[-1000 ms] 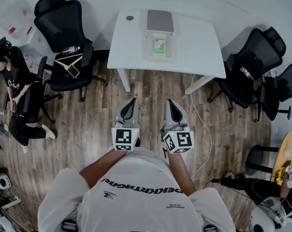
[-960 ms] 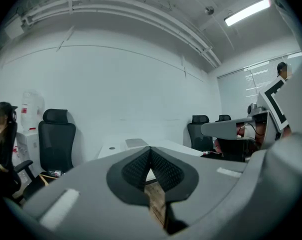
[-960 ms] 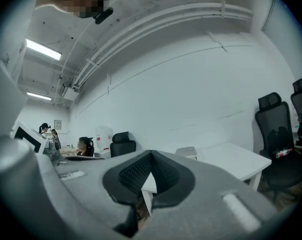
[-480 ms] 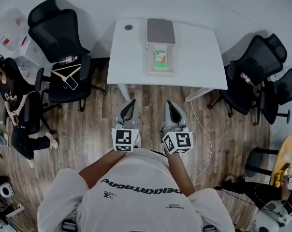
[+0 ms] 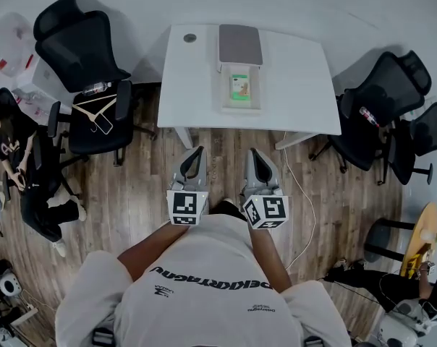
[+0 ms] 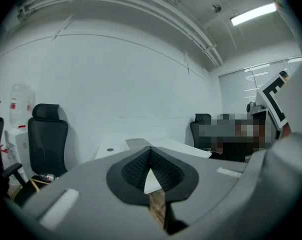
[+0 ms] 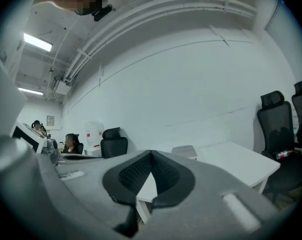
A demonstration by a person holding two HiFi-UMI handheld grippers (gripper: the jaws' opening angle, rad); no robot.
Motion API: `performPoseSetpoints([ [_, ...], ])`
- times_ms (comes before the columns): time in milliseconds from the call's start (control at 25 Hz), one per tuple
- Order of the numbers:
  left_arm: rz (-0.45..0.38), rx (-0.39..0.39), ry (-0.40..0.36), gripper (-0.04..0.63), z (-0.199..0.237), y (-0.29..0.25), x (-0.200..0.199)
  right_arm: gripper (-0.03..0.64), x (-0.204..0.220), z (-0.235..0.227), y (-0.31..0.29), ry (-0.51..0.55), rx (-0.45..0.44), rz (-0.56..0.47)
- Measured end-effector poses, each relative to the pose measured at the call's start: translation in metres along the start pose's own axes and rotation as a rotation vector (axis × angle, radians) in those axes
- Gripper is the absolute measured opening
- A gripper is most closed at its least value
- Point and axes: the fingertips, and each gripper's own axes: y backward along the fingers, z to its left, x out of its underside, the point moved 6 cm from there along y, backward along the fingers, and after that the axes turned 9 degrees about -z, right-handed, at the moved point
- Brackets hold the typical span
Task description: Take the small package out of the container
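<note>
- The person is standing on the wooden floor [image 5: 132, 194], facing a white table [image 5: 298, 71] and holding both grippers out level in front of the body, side by side and near each other.
- The left gripper [image 5: 197, 150] is staying short of the table's near edge; in the left gripper view its jaws [image 6: 151, 156] are meeting at the tips and pinching nothing, with only a sliver of table and floor showing through the gap below them.
- The right gripper [image 5: 253, 152] is likewise hanging over the floor, well apart from the table; in the right gripper view its jaws [image 7: 151, 156] are pressing together, empty.
- A clear container [image 5: 226, 96] is sitting on the middle of the table, and the small package [image 5: 239, 87], green with a pale label, is lying flat inside it, untouched.
- A grey rectangular panel [image 5: 240, 45] is lying just beyond the container, touching its far end.
- A small round disc [image 5: 189, 38] is resting near the table's far left corner.
- A black office chair [image 5: 81, 56] is standing left of the table, carrying a wooden hanger [image 5: 97, 107] and a bottle [image 5: 95, 89] on its seat.
- Another black chair [image 5: 381, 100] is standing to the right.
- A seated person [image 5: 16, 157] is sitting at the far left.
</note>
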Motion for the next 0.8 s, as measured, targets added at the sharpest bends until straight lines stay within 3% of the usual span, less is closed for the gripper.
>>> performPoseSetpoints([
  [800,0.009,-0.054,-0.021,-0.002,-0.020,-0.074,-0.002,-0.002,-0.006,-0.065,-0.057,0.035,-0.036,0.027],
])
